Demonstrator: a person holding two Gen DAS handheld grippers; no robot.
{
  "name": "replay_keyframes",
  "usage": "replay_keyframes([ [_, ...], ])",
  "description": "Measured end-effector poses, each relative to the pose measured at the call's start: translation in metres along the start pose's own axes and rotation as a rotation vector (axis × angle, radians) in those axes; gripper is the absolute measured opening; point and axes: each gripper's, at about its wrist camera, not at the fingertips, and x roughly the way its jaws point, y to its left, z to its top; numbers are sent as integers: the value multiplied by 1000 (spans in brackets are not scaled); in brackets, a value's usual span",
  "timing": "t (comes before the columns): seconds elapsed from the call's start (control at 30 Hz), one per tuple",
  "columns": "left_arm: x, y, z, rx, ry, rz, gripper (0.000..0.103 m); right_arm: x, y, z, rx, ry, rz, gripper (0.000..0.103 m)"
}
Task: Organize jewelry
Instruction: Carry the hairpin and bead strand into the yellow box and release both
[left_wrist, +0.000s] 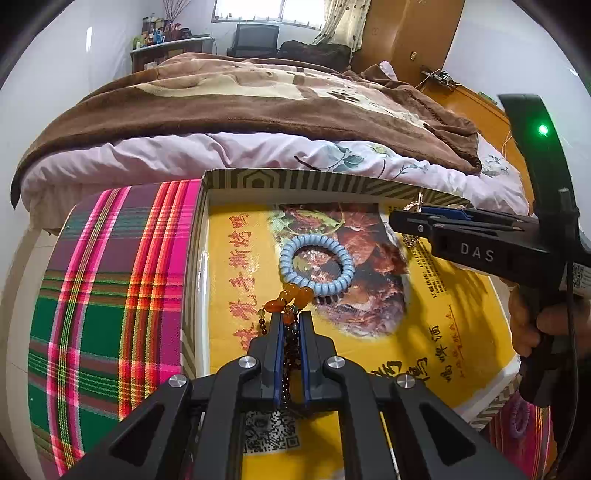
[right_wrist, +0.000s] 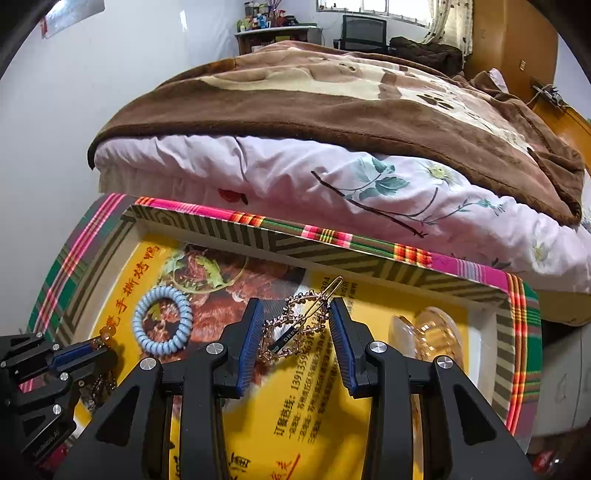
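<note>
My left gripper (left_wrist: 291, 317) is shut on a dark beaded strand with orange beads (left_wrist: 291, 295), held over the yellow-lined box (left_wrist: 236, 266). A blue coil hair tie (left_wrist: 316, 264) lies in the box just beyond it. My right gripper (right_wrist: 295, 314) is open around a gold rhinestone hair clip (right_wrist: 299, 325) that rests on the box floor between the fingers. The coil hair tie also shows in the right wrist view (right_wrist: 162, 319), with my left gripper (right_wrist: 74, 354) at the lower left. A clear amber hair claw (right_wrist: 432, 339) lies at the box's right side.
The box has a striped rim (right_wrist: 332, 251) and sits on a plaid-covered surface (left_wrist: 103, 295). A bed with a brown blanket (left_wrist: 240, 103) stands right behind it. A purple bead bracelet (left_wrist: 517, 417) lies outside the box on the right.
</note>
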Motion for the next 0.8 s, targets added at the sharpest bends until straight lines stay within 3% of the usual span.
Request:
replay_keyframes([
  [0.57,7,-3,3,-7,19,-8,10,9,1,7,-13,7,-13,39],
  [0.7,3,-7,2,0,15,-37,28,4,1,6,-9,-2,-9,41],
  [0.8,-4,-9,1,0,-7,-30,69,-7,3,4,-7,-22,-1,49],
])
